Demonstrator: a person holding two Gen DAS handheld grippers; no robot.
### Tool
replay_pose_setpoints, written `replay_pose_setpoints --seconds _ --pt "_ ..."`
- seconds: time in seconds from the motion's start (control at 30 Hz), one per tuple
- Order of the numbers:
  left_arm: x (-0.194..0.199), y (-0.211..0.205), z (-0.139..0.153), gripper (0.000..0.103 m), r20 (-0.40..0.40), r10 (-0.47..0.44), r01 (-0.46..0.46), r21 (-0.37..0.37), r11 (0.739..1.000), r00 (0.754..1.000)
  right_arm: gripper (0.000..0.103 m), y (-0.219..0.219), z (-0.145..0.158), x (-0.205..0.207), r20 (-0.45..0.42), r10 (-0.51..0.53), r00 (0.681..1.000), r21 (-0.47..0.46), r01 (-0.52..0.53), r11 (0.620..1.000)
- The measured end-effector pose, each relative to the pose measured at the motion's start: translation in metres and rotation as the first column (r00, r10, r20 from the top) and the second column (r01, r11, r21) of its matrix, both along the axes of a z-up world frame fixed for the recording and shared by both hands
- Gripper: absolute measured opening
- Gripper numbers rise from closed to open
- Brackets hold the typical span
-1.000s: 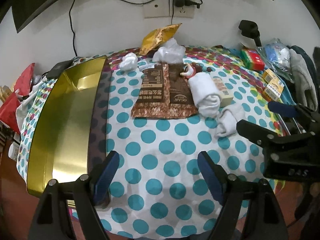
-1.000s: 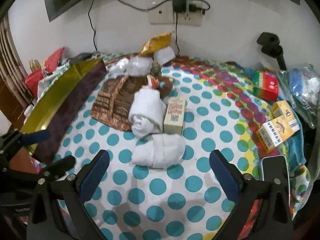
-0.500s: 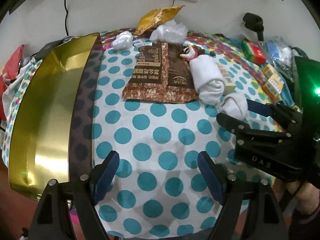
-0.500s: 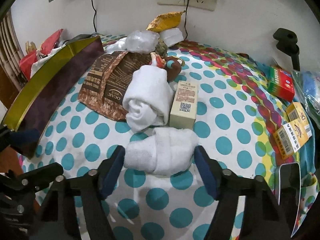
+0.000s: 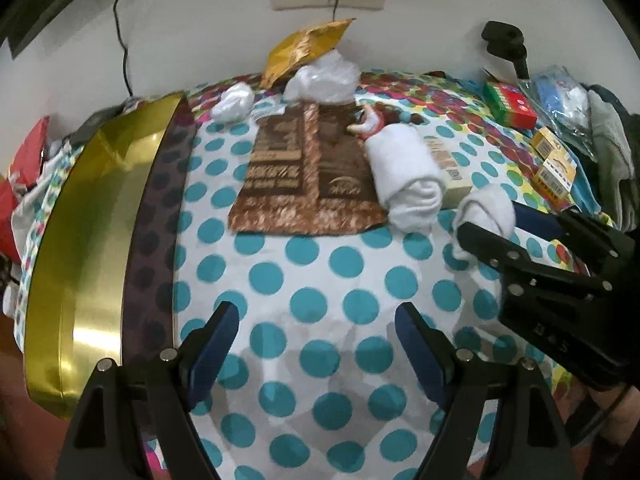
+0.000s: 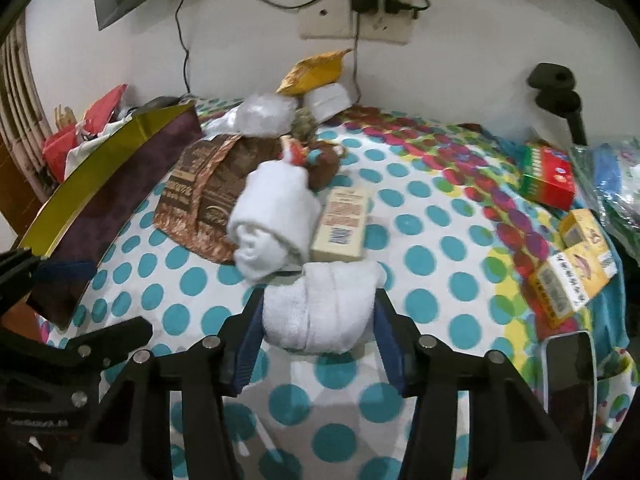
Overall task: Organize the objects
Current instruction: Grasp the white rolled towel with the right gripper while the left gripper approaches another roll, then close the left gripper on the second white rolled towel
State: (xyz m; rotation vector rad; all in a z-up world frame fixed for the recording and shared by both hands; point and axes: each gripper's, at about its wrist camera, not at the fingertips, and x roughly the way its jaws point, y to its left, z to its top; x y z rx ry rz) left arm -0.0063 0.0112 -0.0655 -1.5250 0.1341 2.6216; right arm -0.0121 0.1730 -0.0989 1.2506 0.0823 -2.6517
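A small rolled white towel point(image 6: 320, 312) lies on the polka-dot cloth point(image 6: 424, 304), and my right gripper point(image 6: 318, 300) straddles it. The jaws are closing and both blue pads touch its ends. The left wrist view shows the same towel point(image 5: 486, 204) between the right gripper's fingers point(image 5: 480, 240). A bigger rolled towel point(image 6: 276, 220) lies just behind, against a beige carton point(image 6: 344, 224). My left gripper point(image 5: 316, 316) hovers open over bare cloth, nothing between its pads.
A gold tin with a dark purple wall point(image 5: 92, 232) runs along the left. A brown snack packet point(image 5: 304, 172), plastic wraps and a yellow bag point(image 5: 308, 48) sit at the back. On the right are a red-green box point(image 6: 548, 176), yellow cartons point(image 6: 572, 272) and a phone point(image 6: 568, 364).
My right gripper moved forward over the small towel and its jaws narrowed from wide open onto the towel's ends. The left gripper drifted forward and lower, staying open.
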Motion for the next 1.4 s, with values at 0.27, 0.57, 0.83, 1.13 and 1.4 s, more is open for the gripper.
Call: replay_pose_setpoints --seconds 0.27,0.57,0.83,1.13,1.4 --pt "-0.022 0.033 0.004 0.083 -0.001 -0.034 0.034 0.013 0.999 0.999 0.049 0.034 -0.001 0.012 -0.002 -0.063 0.998 -0.039 0.063 0.997" --pt "-0.051 0.059 0.005 0.083 -0.029 -0.022 0.023 0.034 0.999 0.999 0.049 0.059 -0.008 0.016 0.011 -0.092 0.996 -0.091 0.092 0.992" --pt "-0.067 0.066 -0.002 0.083 -0.045 0.008 -0.007 0.014 1.000 0.999 0.049 0.062 -0.012 0.016 0.011 -0.084 0.996 -0.116 0.085 0.990" --pt "-0.073 0.063 -0.012 0.041 -0.032 -0.015 0.018 0.083 0.996 0.999 0.050 0.062 -0.013 0.017 -0.004 -0.085 0.996 -0.124 0.084 0.989" --pt "-0.066 0.067 -0.009 0.033 -0.052 -0.035 0.038 0.055 0.998 0.998 0.050 0.061 -0.014 0.018 -0.003 -0.087 0.996 -0.124 0.086 0.989"
